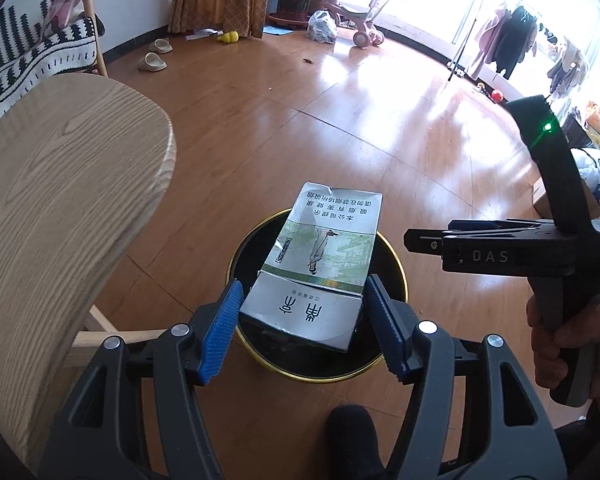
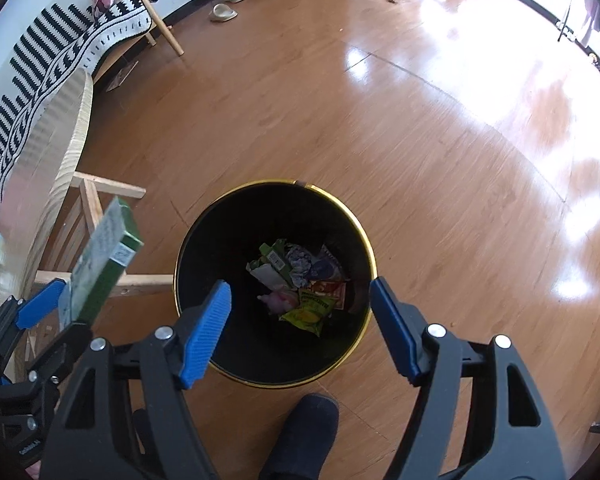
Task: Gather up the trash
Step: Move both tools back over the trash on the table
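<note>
L gripper (image 1: 300, 312) clamps a flattened cigarette pack (image 1: 320, 256) betw. its ribbed blue pads (image 1: 220, 332); pack is glossy card, silver-grey w/ a pale green picture panel and printed characters, corners dented, top edge torn. It sits at centre of the left wrist view, hanging over a round black trash bin (image 1: 396, 272) w/ thin gold rim. In the right wrist view the same pack (image 2: 104, 264) shows edge-on at lower left, dark green side face, tilted, beside the bin and not over its mouth.

R gripper (image 2: 300, 320) stands wide, nothing betw. its blue pads (image 2: 206, 332); it points down into the bin (image 2: 188, 248), centre of frame. Bin bottom holds crumpled wrappers (image 2: 300, 284): yellow-green foil, red packet, pink bit, green-white carton scrap.

A hand (image 1: 568, 344) grips the R tool's black handle at right edge of the left wrist view. Pale, grainy wood table (image 1: 60, 184) w/ rounded edge fills the left. Glossy wood-plank floor (image 2: 420, 120) all around. Dark felt-like slipper (image 2: 304, 432) at bottom centre.
</note>
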Available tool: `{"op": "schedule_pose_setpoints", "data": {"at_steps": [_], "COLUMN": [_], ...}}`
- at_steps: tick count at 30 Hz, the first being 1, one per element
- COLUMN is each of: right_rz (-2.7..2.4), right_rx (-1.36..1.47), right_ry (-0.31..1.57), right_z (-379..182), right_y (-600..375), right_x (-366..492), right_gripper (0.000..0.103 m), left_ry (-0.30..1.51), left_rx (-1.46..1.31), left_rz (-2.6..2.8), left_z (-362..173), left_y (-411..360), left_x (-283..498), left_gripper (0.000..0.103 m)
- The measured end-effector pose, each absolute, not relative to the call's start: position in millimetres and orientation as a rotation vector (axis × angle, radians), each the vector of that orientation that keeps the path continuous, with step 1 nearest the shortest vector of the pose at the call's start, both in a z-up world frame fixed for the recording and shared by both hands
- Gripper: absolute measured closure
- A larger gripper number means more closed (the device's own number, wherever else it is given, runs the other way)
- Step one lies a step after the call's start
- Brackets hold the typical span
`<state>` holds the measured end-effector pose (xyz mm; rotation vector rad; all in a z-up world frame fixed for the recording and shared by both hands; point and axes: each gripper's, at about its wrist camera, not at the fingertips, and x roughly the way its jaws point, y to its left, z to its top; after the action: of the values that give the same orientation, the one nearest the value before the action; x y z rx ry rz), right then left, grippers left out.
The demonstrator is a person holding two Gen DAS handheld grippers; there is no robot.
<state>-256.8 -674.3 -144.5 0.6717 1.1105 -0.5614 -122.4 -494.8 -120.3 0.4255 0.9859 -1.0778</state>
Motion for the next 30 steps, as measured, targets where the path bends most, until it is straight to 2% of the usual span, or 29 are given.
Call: {"op": "schedule_pose_setpoints", "data": {"at_steps": [4,6,12,20,30], "right_rz": [-0.603,-0.612,-0.583,-0.44,-0.124], "right_rx": [0.686,0.695,0.684,0.584,0.497], "right_ry": [1.059,1.038,1.011,0.979,0.929], "right_z": [-133.1,-127.4,-111.2,-79.5,-45.2], "right_y": [-679.1,-680.1,-665.0,-600.7,-458.4], "right_x": [-265.1,-267.0,-249.2,-179.1,-52.9], "right_gripper": [0.033,0.032,0.032,0.027,0.027], "left_ry": [0.979,0.97,0.945,0.891,0.808], "left_rx": [0.409,0.414,0.41,0.34,0.175], "left_rz": [-1.097,-1.104,-1.076,-0.955,-0.625], "left_z": [-121.3,-120.5,-108.3,-70.8,-22.8], "left_y": [-500.4,-502.4,-488.2,-416.1,-234.5], "left_x": [-122.7,-124.9,-118.0,-70.1,30.0], "left_gripper": [0.035,0.022,0.011,0.009,0.009]}}
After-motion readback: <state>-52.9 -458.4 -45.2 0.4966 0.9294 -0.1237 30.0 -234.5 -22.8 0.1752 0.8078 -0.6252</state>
